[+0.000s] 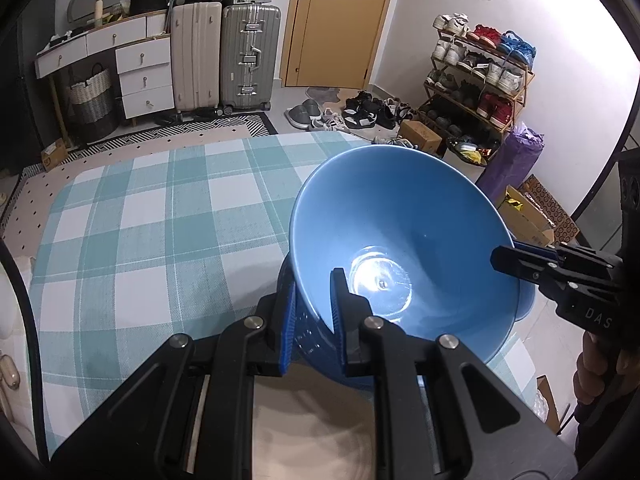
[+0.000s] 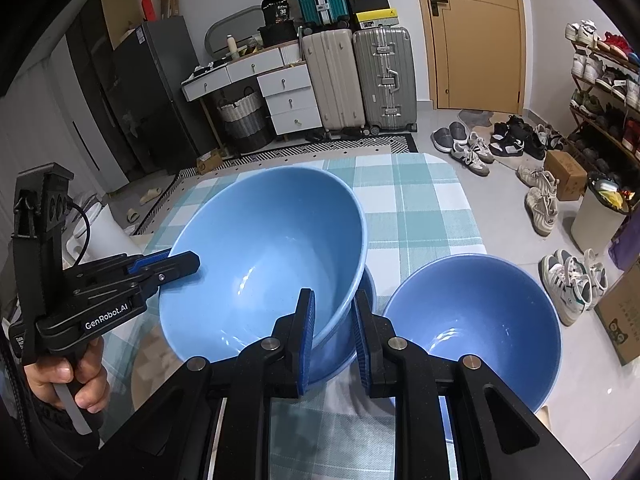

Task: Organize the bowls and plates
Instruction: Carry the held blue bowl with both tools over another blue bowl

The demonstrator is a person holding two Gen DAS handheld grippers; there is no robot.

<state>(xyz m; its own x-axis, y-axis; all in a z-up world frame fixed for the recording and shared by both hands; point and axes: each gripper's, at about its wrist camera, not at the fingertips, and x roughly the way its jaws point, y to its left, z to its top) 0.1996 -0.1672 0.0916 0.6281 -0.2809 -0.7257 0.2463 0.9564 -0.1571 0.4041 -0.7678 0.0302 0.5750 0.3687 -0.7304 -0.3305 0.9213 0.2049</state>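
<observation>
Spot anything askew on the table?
Yes. The large blue bowl sits tilted, pinched at opposite rims by the left gripper and right gripper; the second blue bowl sits level.

left tongs (image 1: 312, 312) clamped, right tongs (image 2: 334, 336) clamped

"GenRobot.AI" on the left gripper (image 2: 182, 265); "DAS" on the right gripper (image 1: 505, 261).

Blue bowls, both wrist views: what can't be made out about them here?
- Left wrist: the big bowl hides what it sits in; only dark blue slivers show beneath.
- Right wrist: the second bowl is partly hidden behind the right gripper.
- Left gripper: real clamping on the rim isn't certain.
- No plates visible anywhere.
</observation>
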